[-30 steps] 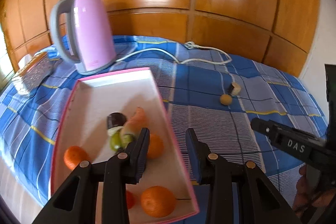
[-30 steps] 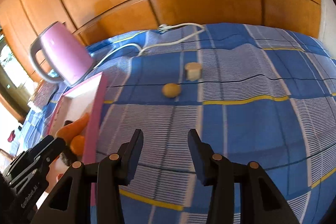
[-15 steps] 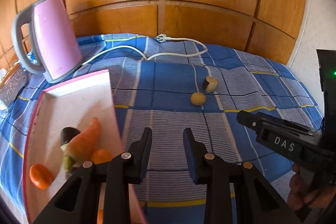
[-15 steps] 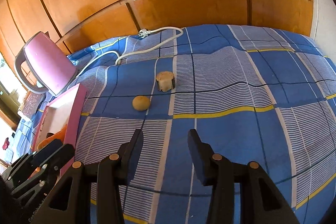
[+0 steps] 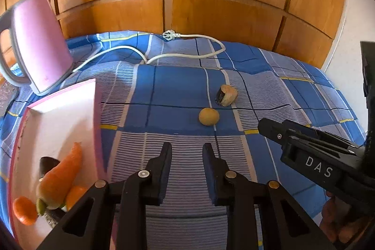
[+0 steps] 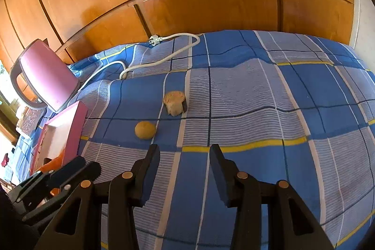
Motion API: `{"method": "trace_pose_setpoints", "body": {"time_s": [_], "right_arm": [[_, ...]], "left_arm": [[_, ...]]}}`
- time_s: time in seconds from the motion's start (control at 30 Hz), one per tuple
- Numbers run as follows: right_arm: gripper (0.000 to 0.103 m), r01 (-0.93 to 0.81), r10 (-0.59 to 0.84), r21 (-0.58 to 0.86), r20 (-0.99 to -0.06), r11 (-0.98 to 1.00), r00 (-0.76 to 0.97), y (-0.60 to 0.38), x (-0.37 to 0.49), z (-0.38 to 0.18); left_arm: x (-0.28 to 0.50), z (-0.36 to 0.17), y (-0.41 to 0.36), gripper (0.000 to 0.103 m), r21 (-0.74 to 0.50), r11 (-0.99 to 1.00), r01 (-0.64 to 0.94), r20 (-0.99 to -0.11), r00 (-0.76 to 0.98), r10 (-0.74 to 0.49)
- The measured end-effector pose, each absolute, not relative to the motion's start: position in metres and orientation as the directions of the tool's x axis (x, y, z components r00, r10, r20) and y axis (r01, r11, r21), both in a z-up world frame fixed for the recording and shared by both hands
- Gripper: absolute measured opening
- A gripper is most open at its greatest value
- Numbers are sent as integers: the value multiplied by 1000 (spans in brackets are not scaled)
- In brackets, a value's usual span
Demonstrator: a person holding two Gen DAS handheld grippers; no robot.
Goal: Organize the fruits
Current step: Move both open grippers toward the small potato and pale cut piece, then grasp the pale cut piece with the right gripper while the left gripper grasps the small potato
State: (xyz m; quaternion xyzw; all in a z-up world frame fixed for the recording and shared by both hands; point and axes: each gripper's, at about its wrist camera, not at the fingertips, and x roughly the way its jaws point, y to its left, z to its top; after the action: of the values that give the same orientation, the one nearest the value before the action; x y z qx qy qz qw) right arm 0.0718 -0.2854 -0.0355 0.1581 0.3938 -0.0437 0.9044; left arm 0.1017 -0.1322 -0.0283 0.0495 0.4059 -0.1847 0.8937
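Observation:
A small round tan fruit (image 5: 209, 117) (image 6: 145, 130) lies on the blue checked cloth, with a beige mushroom-like piece (image 5: 226, 95) (image 6: 174, 102) just behind it. Left of them stands a pink-rimmed white tray (image 5: 63, 114) (image 6: 75, 123) holding a carrot (image 5: 63, 172), oranges (image 5: 24, 210), and a dark item (image 5: 48, 164). My left gripper (image 5: 186, 147) hovers over the cloth right of the tray, its jaws drawn close with nothing between them. My right gripper (image 6: 184, 148) stands open and empty, just short of the tan fruit and slightly right of it.
A pink kettle (image 5: 39, 43) (image 6: 46, 76) stands at the back left behind the tray. Its white cord (image 5: 187, 53) with a plug trails across the far cloth. Wooden panelling closes off the back. Right of the two pieces there is only cloth.
My left gripper has swung right, from over the tray to the cloth beside it, and its jaws have narrowed. My right gripper has shifted a little, so the fruit pieces now sit nearer its fingers.

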Motion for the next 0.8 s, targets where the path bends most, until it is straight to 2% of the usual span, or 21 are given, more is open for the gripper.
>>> {"method": "trace_pose_setpoints", "body": {"time_s": [0.47, 0.8], "right_arm": [[45, 166, 81, 260, -731, 951, 677, -294, 114, -40], [45, 141, 156, 328, -730, 934, 665, -302, 148, -45]], "left_arm": [[149, -46, -160, 26, -132, 933, 335, -768, 560, -310], [165, -57, -178, 26, -175, 922, 347, -766, 540, -349]]}}
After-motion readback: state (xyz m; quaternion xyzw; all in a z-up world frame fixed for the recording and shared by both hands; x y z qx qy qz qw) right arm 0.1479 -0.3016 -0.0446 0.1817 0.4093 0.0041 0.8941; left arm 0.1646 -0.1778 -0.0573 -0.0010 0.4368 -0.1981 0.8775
